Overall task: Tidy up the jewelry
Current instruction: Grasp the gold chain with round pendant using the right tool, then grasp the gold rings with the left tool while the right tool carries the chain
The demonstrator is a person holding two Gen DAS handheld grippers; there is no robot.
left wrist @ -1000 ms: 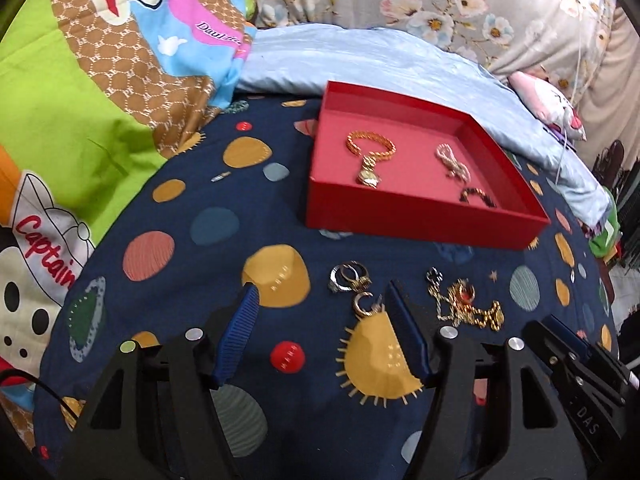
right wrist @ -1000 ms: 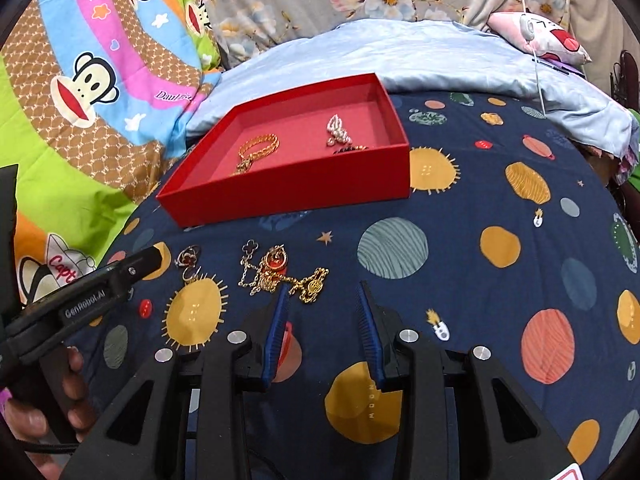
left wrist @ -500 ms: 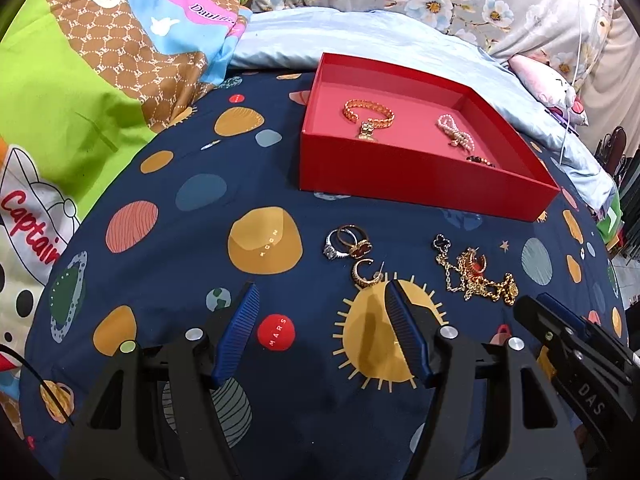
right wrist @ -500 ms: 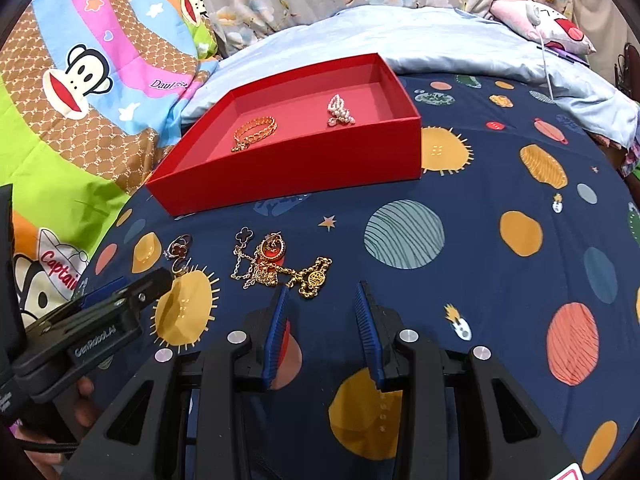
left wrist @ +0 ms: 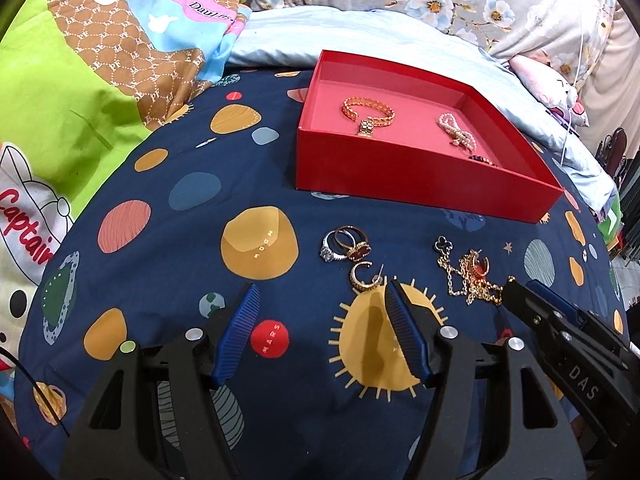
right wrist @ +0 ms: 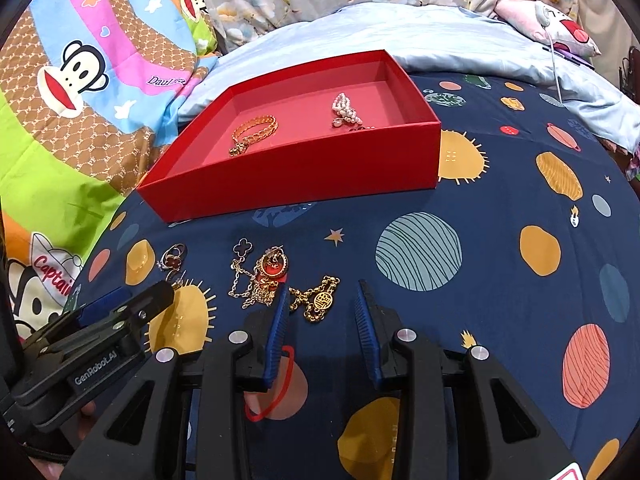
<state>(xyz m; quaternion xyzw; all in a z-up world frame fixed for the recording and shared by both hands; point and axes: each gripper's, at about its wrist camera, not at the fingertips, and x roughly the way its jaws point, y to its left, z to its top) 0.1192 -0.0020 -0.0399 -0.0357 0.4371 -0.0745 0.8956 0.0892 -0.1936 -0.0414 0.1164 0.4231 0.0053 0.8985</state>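
Note:
A red tray lies on the navy planet-print bedspread. It holds a gold bracelet, a pearl piece and a small dark ring. In front of it lie rings, a gold hoop earring and a tangle of gold chains. My left gripper is open and empty, just short of the rings and earring. My right gripper is open and empty over the end of the chains.
A cartoon monkey quilt is bunched at the left. A light blue sheet and floral pillows lie behind the tray. A pink plush toy and a white cable lie at the far right. A red elastic band lies under the right gripper.
Both grippers have drawn back and risen a little, so the tray and loose jewelry sit farther ahead in view. Both stay open. No jewelry has moved.

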